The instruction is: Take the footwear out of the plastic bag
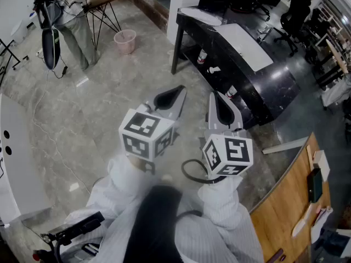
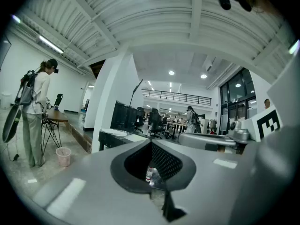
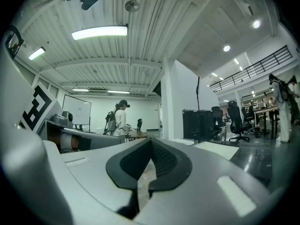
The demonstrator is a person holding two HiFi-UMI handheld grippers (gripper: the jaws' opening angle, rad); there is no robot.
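"Head view: can you find the plastic bag or the footwear?"

"No, neither shows in any of the 3 views. Only a grey floor [image 1: 98,108], a black desk [image 1: 241,75] and a pink bin [image 1: 125,40]."

"And the claws?"

"The left gripper [image 1: 176,93] and right gripper [image 1: 218,104] are both clenched on nothing, raised side by side over the floor."

"How would the bag handle?"

"Probably thin, limp and slippery. I'd pinch its mouth edge with 1 gripper and pull each shoe by its stiffer heel collar with the other."
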